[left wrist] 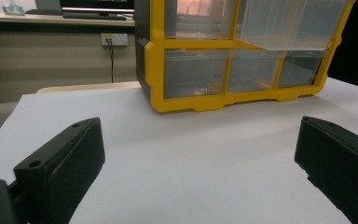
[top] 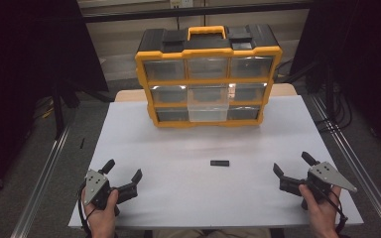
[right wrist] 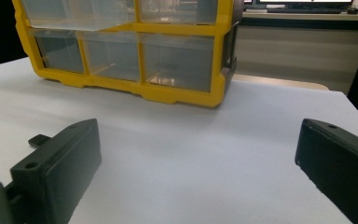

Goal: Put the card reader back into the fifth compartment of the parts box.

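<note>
Small black block (top: pixel 220 162) flat on table centre

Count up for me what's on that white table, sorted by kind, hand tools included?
Yellow-and-black drawer cabinet: 1
Small black block: 1
Left gripper, jaws open: 1
Right gripper, jaws open: 1
Total: 4

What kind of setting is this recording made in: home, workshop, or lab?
Most likely a lab or office recording room. A white table stands between metal rails, a desk with a monitor and a wall socket sits behind, and a yellow drawer organizer is laid out on the table.
</note>
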Demonstrator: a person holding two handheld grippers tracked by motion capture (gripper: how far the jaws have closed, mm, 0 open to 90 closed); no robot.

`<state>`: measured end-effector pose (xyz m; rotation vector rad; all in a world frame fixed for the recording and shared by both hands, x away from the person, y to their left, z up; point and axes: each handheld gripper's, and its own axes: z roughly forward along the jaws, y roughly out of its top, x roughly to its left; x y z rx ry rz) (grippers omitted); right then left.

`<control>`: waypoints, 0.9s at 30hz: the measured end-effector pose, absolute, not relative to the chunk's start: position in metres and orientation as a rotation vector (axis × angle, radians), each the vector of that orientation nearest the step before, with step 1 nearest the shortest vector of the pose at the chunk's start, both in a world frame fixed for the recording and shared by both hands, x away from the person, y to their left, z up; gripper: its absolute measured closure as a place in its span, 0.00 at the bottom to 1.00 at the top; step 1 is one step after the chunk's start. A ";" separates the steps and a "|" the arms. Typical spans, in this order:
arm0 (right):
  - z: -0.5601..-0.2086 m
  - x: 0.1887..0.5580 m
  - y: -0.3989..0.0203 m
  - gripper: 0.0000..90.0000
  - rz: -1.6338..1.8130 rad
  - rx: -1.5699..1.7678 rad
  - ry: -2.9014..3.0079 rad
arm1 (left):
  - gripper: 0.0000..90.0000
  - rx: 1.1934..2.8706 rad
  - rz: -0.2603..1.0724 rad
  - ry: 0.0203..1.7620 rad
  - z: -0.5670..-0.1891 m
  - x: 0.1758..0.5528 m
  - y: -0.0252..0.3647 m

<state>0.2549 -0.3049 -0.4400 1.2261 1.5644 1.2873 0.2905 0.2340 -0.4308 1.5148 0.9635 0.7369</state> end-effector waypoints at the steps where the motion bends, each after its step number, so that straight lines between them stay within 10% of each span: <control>1: -0.440 0.255 -0.305 0.00 1.287 1.226 1.564 | 0.02 1.514 0.739 0.963 -0.431 0.290 0.234; 27: -0.438 0.268 -0.297 0.00 1.331 1.234 1.670 | 0.02 1.517 0.738 0.972 -0.432 0.286 0.236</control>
